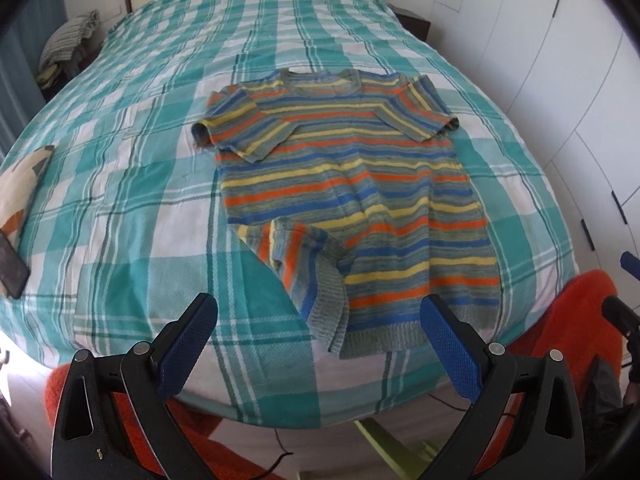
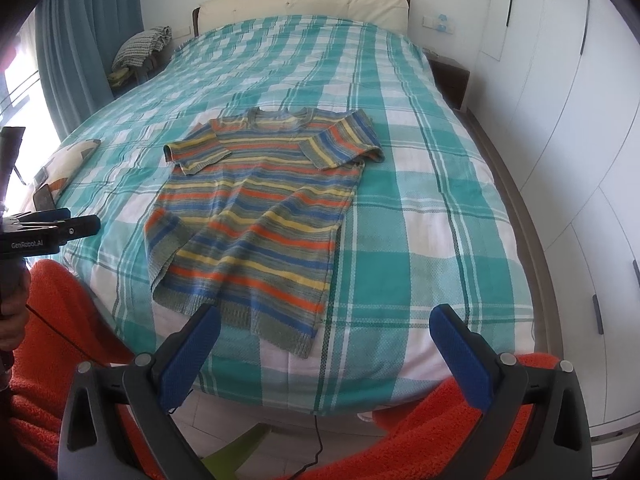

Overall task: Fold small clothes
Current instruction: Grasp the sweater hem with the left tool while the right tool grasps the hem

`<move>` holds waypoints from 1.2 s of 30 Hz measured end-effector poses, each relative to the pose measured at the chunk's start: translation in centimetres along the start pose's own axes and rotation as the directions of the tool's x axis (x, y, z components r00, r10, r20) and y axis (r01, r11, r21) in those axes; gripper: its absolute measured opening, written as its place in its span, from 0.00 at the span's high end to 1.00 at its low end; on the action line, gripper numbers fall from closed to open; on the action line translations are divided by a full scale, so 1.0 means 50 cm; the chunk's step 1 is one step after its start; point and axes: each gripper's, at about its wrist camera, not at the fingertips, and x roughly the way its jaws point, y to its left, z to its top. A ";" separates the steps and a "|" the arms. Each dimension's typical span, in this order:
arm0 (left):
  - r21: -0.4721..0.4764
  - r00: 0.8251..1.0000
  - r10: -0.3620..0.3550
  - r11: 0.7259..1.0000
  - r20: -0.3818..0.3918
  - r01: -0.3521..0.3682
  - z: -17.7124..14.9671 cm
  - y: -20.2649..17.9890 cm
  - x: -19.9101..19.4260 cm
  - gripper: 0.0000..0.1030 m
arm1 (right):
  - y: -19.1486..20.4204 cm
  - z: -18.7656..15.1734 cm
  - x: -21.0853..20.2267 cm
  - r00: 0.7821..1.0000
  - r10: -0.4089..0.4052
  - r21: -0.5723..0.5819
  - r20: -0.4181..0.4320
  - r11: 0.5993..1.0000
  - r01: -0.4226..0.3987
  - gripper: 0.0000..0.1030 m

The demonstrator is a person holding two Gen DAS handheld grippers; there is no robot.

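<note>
A small striped knit sweater in orange, yellow, blue and grey lies flat on the bed, neck away from me, hem near the bed's front edge. Both short sleeves are folded in over the chest, and the lower left corner is turned over onto the body. It also shows in the right wrist view. My left gripper is open and empty, above the hem. My right gripper is open and empty, above the bed's front edge right of the hem. The left gripper also shows at the left of the right wrist view.
The bed has a teal and white checked cover. A phone and a printed cushion lie at its left edge. Folded clothes sit beside the headboard. White wardrobes stand at the right. An orange towel lies below.
</note>
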 end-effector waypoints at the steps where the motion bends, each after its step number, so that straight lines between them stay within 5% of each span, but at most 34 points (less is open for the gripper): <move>1: 0.011 0.999 0.035 0.999 -0.021 -0.035 0.002 -0.007 0.036 0.02 | -0.001 -0.001 0.000 1.000 0.001 0.000 0.000 1.000 -0.001 0.00; 4: -0.004 0.990 0.112 0.994 -0.081 -0.112 -0.005 0.005 0.143 0.21 | -0.007 -0.004 0.003 1.000 0.022 0.018 -0.014 1.000 -0.022 0.00; 6: -0.052 0.986 0.068 0.996 -0.149 -0.076 -0.019 0.034 0.196 0.93 | -0.023 -0.008 0.014 0.998 0.056 0.045 -0.036 0.998 -0.054 0.00; 7: -0.099 0.985 0.014 0.995 -0.172 -0.032 -0.029 0.053 0.200 0.96 | -0.033 -0.010 0.022 0.996 0.074 0.060 -0.050 0.996 -0.071 0.00; 11: -0.171 0.979 -0.098 0.983 -0.177 0.067 -0.095 0.104 0.102 0.97 | -0.082 -0.019 0.057 0.992 0.066 0.069 -0.108 0.996 -0.059 0.00; 16: -0.216 0.941 -0.065 0.976 -0.332 -0.008 -0.195 0.158 0.045 0.95 | -0.120 -0.019 0.084 0.990 -0.008 0.018 -0.144 1.000 0.011 0.00; 17: -0.246 0.946 -0.079 0.969 -0.315 -0.001 -0.194 0.175 0.032 0.89 | -0.123 -0.016 0.093 0.989 0.003 0.024 -0.151 1.000 0.001 0.00; 19: -0.303 0.967 -0.099 0.953 -0.235 0.024 -0.175 0.202 0.008 0.56 | -0.122 -0.008 0.113 0.987 0.045 0.037 -0.152 0.999 -0.040 0.00; 20: -0.327 0.980 -0.091 0.945 -0.180 0.028 -0.156 0.217 0.004 0.26 | -0.119 -0.006 0.125 0.985 0.070 0.046 -0.155 0.997 -0.064 0.00; 21: -0.345 0.990 -0.077 0.938 -0.117 0.032 -0.131 0.227 0.005 0.13 | -0.117 -0.004 0.137 0.983 0.097 0.059 -0.159 0.994 -0.089 0.00; 23: -0.364 0.995 -0.072 0.930 -0.064 0.044 -0.096 0.241 0.035 0.11 | -0.114 -0.004 0.167 0.973 0.163 0.096 -0.166 0.984 -0.149 0.00; 25: -0.405 0.988 -0.112 0.912 -0.107 0.059 -0.069 0.254 0.106 0.13 | -0.120 -0.011 0.206 0.952 0.242 0.150 -0.186 0.965 -0.216 0.00; 27: -0.421 0.967 -0.180 0.903 -0.179 0.090 -0.057 0.246 0.170 0.31 | -0.120 -0.028 0.259 0.909 0.342 0.210 -0.237 0.932 -0.296 0.02; 29: -0.409 0.951 -0.205 0.907 -0.232 0.096 -0.059 0.232 0.201 0.39 | -0.110 -0.048 0.313 0.851 0.429 0.245 -0.302 0.898 -0.366 0.19; 31: -0.389 0.955 -0.203 0.915 -0.215 0.106 -0.065 0.225 0.185 0.56 | -0.092 -0.064 0.358 0.797 0.498 0.278 -0.341 0.863 -0.421 0.36; 32: -0.392 0.947 -0.237 0.910 -0.217 0.137 -0.070 0.228 0.177 0.90 | -0.082 -0.067 0.375 0.781 0.521 0.282 -0.344 0.851 -0.443 0.43; 34: -0.398 0.937 -0.264 0.904 -0.231 0.156 -0.088 0.241 0.149 0.95 | -0.060 -0.072 0.401 0.757 0.542 0.267 -0.365 0.840 -0.472 0.94; 36: -0.344 0.948 -0.204 0.932 -0.245 0.112 -0.107 0.254 0.104 0.96 | -0.059 -0.081 0.403 0.730 0.546 0.294 -0.412 0.838 -0.460 0.95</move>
